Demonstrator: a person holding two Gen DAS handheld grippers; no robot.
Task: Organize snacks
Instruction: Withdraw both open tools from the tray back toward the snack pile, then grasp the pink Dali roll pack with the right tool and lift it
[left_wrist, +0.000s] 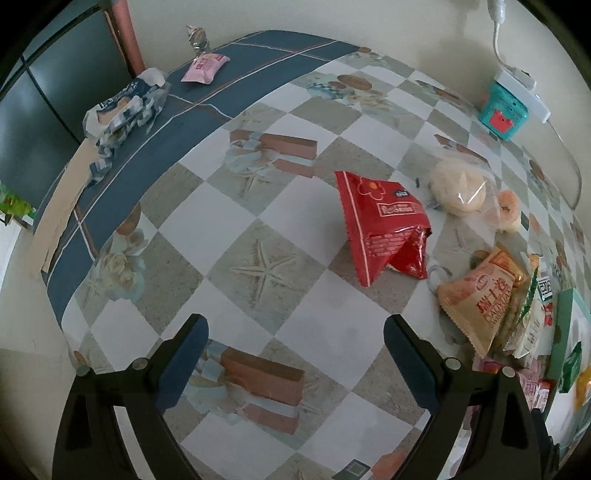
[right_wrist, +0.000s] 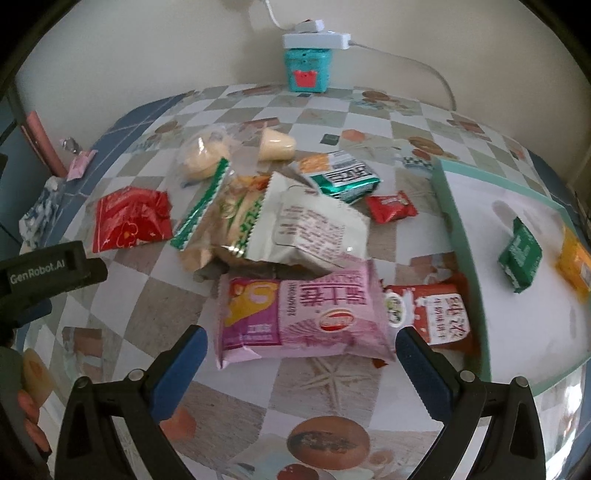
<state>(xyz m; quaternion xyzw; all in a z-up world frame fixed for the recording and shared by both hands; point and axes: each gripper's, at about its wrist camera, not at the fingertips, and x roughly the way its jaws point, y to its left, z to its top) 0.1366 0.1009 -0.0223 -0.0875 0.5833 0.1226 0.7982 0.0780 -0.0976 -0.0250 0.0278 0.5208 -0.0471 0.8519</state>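
My left gripper (left_wrist: 295, 350) stands open over the checkered table, nothing between its fingers; a red snack bag (left_wrist: 384, 225) lies ahead of it, slightly right. A bagged bun (left_wrist: 460, 188) and an orange packet (left_wrist: 480, 299) lie farther right. My right gripper (right_wrist: 301, 358) is open just in front of a pink snack packet (right_wrist: 306, 310). Behind that lies a heap with a white packet (right_wrist: 314, 229), a green-edged packet (right_wrist: 207, 206), a green-and-white packet (right_wrist: 347, 177) and small red packets (right_wrist: 391, 206). A teal tray (right_wrist: 461, 236) at the right holds a green packet (right_wrist: 521, 254) and an orange packet (right_wrist: 574, 266).
A teal box (right_wrist: 306, 70) with a white power strip on it stands by the back wall. A crumpled blue-and-white wrapper (left_wrist: 125, 107) and a small pink packet (left_wrist: 205, 66) lie at the table's far left. The left gripper's body (right_wrist: 48, 273) shows at the right wrist view's left edge.
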